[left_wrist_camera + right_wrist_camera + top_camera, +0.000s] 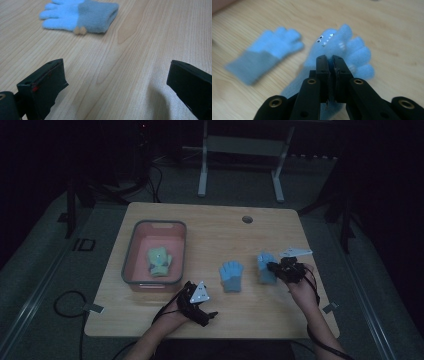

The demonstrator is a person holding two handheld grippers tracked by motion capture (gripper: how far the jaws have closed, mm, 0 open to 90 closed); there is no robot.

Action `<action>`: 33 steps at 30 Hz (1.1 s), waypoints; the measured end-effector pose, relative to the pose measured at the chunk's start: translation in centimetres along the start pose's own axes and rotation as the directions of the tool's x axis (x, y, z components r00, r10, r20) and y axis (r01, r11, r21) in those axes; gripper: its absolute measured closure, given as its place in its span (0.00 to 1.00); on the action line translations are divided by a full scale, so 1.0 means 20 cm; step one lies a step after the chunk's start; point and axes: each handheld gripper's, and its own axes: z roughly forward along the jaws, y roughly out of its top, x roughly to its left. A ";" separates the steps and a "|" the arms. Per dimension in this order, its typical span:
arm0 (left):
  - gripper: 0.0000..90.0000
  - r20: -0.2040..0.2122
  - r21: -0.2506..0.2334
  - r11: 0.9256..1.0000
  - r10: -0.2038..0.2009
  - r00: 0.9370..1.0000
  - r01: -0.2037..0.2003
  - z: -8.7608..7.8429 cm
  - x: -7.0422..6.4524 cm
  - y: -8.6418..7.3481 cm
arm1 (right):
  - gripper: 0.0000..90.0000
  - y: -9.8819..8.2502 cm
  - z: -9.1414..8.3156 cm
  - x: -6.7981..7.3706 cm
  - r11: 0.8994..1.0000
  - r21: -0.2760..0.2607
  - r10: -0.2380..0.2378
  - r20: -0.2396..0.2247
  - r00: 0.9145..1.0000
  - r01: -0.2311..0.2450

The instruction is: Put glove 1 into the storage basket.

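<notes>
Two light blue gloves with grey cuffs are on the wooden table (pixel 210 225). One glove (pixel 231 275) (pixel 82 15) (pixel 267 52) lies flat near the middle. The other, a glove with small eyes and teeth (pixel 264 265) (pixel 352 47), is pinched in my right gripper (pixel 274 268) (pixel 332 60), which is shut on its fabric a little above the table. My left gripper (pixel 212 316) (pixel 115 67) rests low near the front edge, jaws wide open over bare wood, with the flat glove some way ahead of it.
A pink bin with a grey rim (pixel 131 245) stands at the table's left and holds a green glove (pixel 159 261). A round cable hole (pixel 247 219) sits near the far edge. Cables trail from both grippers. A table frame (pixel 240 165) stands beyond.
</notes>
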 end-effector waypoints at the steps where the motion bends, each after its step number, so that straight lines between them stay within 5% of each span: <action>1: 0.02 0.000 0.000 1.000 0.001 1.000 -0.001 0.00 0.00 0.00 | 0.94 0.02 -0.01 0.02 1.000 -0.009 -0.009 -0.007 1.000 0.009; 8: 0.02 0.001 0.000 1.000 0.002 1.000 -0.002 0.00 0.00 0.00 | 0.94 0.14 -0.01 0.13 0.998 -0.049 -0.051 -0.035 0.998 0.049; 17: 0.02 0.005 -0.007 1.000 -0.006 1.000 0.006 0.00 0.00 0.00 | 0.94 0.24 0.11 0.32 0.994 -0.041 -0.106 -0.117 0.987 0.102; 23: 0.02 0.005 -0.007 1.000 0.000 1.000 0.000 0.00 0.00 0.00 | 0.94 0.22 0.19 0.40 0.992 -0.004 -0.124 -0.152 0.981 0.125; 33: 0.02 0.004 -0.009 1.000 -0.010 1.000 0.010 -0.01 0.01 0.00 | 0.94 0.15 0.31 0.43 0.992 0.061 -0.100 -0.179 0.979 0.113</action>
